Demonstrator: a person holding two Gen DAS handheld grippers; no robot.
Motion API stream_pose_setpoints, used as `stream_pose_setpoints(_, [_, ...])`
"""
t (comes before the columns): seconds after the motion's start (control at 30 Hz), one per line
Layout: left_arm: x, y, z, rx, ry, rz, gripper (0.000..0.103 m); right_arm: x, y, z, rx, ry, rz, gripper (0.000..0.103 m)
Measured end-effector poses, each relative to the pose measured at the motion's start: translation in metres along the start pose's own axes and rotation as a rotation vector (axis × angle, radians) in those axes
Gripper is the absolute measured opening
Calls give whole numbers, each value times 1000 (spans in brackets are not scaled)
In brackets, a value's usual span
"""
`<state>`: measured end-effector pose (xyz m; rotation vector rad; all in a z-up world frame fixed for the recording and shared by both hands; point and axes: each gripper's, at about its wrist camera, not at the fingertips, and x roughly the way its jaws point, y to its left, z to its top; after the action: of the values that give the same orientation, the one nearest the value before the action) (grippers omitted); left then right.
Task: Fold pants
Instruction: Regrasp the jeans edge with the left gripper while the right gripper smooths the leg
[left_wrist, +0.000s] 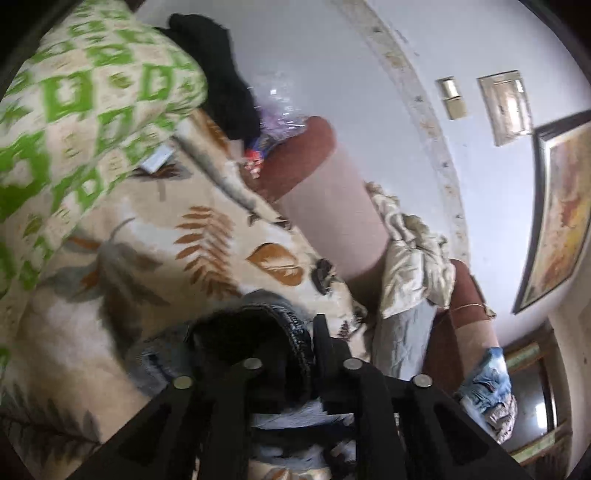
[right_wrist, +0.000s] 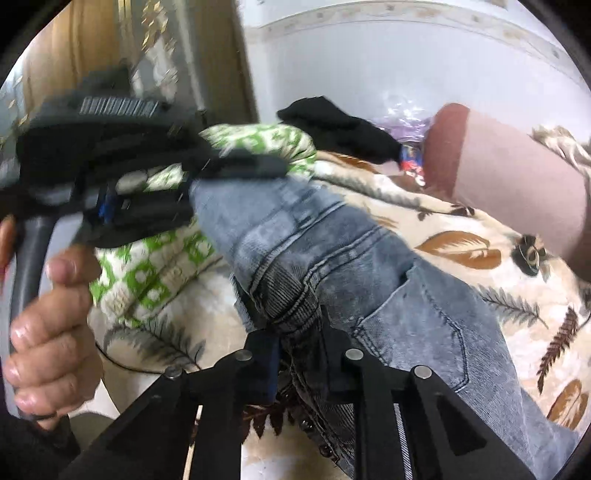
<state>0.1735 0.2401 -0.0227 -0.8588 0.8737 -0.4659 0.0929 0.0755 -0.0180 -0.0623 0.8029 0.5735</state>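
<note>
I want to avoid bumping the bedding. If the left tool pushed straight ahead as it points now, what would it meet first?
Likely the leaf-print blanket beyond the jeans that the left tool grips; depth is uncertain.

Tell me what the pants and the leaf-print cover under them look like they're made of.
Pants: apparently denim, a faded blue-grey wash, with raised double-stitched seams and a sewn pocket edge. Leaf-print cover: probably a soft plush or fleece blanket, matte cream with brown and grey leaves; blur leaves the weave unclear.
</note>
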Motion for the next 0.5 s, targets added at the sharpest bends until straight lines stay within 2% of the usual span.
stream_pose_setpoints(0.03, [-8,3,-4,9,-22,38,30,-4,-9,4,34,-18,-2,15])
stream_pose_setpoints(0.07, [-16,2,-10,31,-50,91,50,-12,-16,8,67,-41,-5,15])
stream_pose_setpoints(0.1, [-19,1,-15,51,-63,133,62,-19,-25,13,100,-65,-16,15])
stream_pose_setpoints(0.13, [-27,-1,-27,92,-78,163,68,-27,-37,19,142,-91,-24,15])
stream_pose_setpoints(0.2, [-29,-5,-46,132,-46,143,68,-37,-53,31,194,-108,-7,15])
stream_pose_setpoints(0.27, [-16,-12,-64,159,53,100,68,-43,-62,41,209,-116,8,15])
stream_pose_setpoints(0.33, [8,-26,-82,242,162,133,68,-50,-65,49,209,-126,-3,15])
stream_pose_setpoints(0.4, [32,-38,-96,314,236,175,66,-57,-70,54,237,-135,-3,15])
stream_pose_setpoints(0.43, [45,-41,-102,334,272,199,63,-59,-73,55,249,-136,2,15])
stream_pose_setpoints(0.47, [58,-42,-105,350,306,229,54,-61,-75,56,254,-136,5,15])
stream_pose_setpoints(0.5, [71,-41,-106,365,335,270,50,-61,-77,55,253,-134,2,15])
